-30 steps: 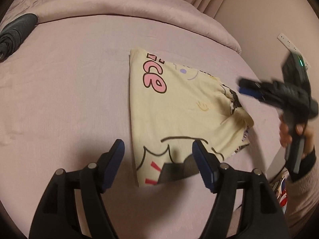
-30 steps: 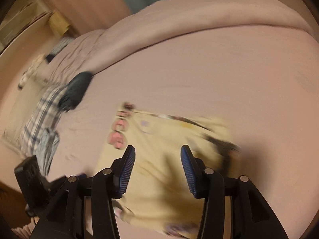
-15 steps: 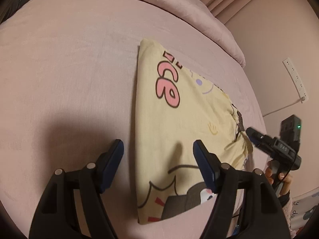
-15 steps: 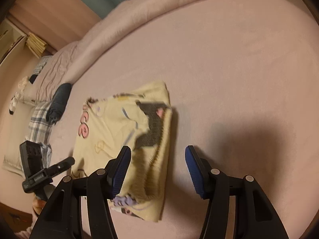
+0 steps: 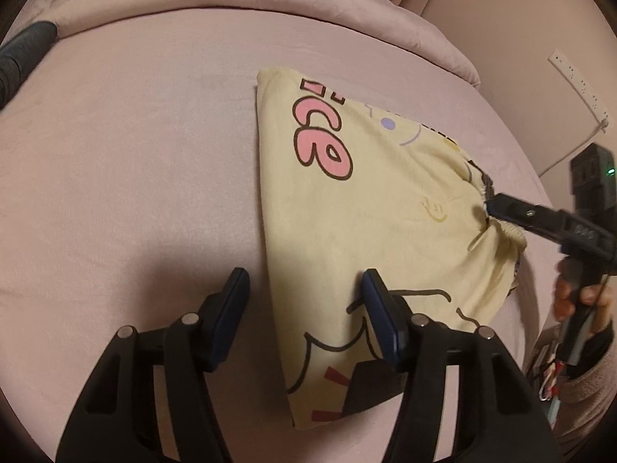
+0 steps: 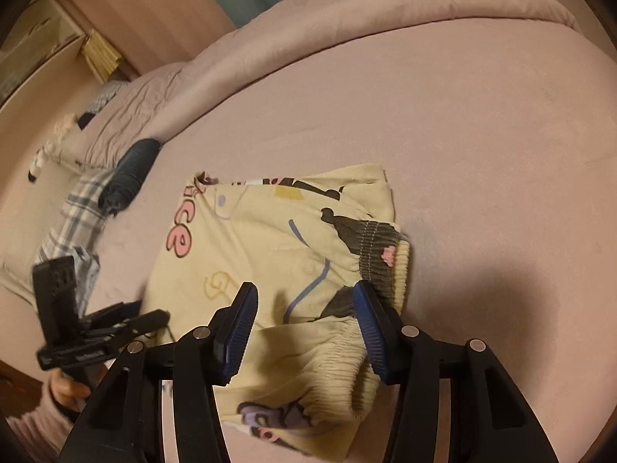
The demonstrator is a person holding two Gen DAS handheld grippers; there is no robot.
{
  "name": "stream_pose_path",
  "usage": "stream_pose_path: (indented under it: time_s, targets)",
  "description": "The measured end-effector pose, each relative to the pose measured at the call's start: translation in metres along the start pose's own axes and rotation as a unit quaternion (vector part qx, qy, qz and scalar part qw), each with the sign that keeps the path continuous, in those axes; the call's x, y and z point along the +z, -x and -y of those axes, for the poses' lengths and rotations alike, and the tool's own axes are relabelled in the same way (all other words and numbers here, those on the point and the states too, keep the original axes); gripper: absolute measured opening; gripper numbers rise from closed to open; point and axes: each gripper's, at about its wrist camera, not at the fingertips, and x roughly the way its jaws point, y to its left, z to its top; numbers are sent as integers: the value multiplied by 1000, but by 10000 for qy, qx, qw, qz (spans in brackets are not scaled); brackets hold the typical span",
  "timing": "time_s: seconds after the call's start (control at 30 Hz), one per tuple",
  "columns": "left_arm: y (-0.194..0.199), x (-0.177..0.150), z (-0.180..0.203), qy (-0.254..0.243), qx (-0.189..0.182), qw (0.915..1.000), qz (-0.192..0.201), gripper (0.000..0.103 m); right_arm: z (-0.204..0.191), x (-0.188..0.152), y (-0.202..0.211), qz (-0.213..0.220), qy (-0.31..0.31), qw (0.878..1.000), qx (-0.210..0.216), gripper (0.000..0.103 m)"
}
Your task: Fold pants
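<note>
Left wrist view: yellow cartoon-print pants (image 5: 370, 223) lay on the pink bed (image 5: 135, 173), already folded into a compact wedge, one long straight folded edge running down the left side. Left gripper (image 5: 304, 316) hung over the near end, jaws apart and straddling that folded edge, one finger over bare sheet, the other over cloth. Nothing was pinched; the jaws had just been closing in, with only the cloth edge below them. Right gripper (image 5: 497, 208) came in from the right, tip at the gathered waistband side; whether it pressed the fabric could not be told from here. The person's hand (image 5: 578, 297) held its handle.

Right wrist view: same pants (image 6: 270, 262), elastic waistband (image 6: 385, 270) bunched up and puffy at the near right corner, layers not lying flat. Right gripper was over that corner with jaws parted, waistband below and between them, pads not seen squeezing it; they had just narrowed a little. Left gripper was at the far left edge of the garment. A dark rolled item (image 6: 131, 177) and plaid cloth (image 6: 73, 223) sat apart on the bed.

Judgement: main folds looked done; what seemed left was a last fold or tidying the lumpy waistband and squaring the edges.
</note>
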Motion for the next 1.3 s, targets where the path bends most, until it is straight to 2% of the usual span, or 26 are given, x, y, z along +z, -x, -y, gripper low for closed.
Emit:
stream_pose_path:
  time_s: [0.13, 0.23, 0.33, 0.4, 0.5, 0.57, 0.7, 0.77, 0.87, 1.0, 1.1, 1.3]
  targets:
    - [9, 1, 8, -158, 17, 9997, 189, 61, -20, -8, 23, 218, 310, 9992, 158, 52]
    - [6, 6, 14, -311, 126, 9992, 226, 61, -27, -26, 22, 24, 337, 9990, 286, 52]
    - [3, 8, 15, -372, 196, 9989, 212, 61, -28, -53, 3, -437, 493, 9978, 3, 52]
    - [3, 8, 14, -433, 248, 9985, 206, 61, -30, -64, 3, -319, 651, 9974, -22, 52]
    - [2, 9, 14, -489, 309, 9982, 160, 61, -21, -60, 17, -245, 172, 9989, 355, 53]
    - [1, 12, 15, -480, 313, 9982, 160, 62, -11, -56, 29, -98, -144, 9981, 586, 59]
    - [3, 12, 10, -299, 258, 9991, 135, 66, 15, -49, 41, 97, -834, 9938, 735, 61]
    - [4, 11, 7, -213, 209, 9995, 96, 68, 31, -49, 42, 117, -1220, 9904, 634, 65]
    - [4, 11, 3, -72, 35, 10000, 1, 70, 47, -50, 40, 99, -1538, 9863, 582, 66]
    - [5, 13, -7, 337, -474, 9982, -123, 84, 56, -53, 37, -11, -1750, 9823, 663, 68]
    - [2, 15, -22, 842, -900, 9921, -248, 84, 55, -50, 34, -87, -1701, 9832, 660, 72]
    - [-9, 15, -38, 1327, -1392, 9806, -382, 84, 50, -36, 25, -333, -1385, 9887, 476, 76]
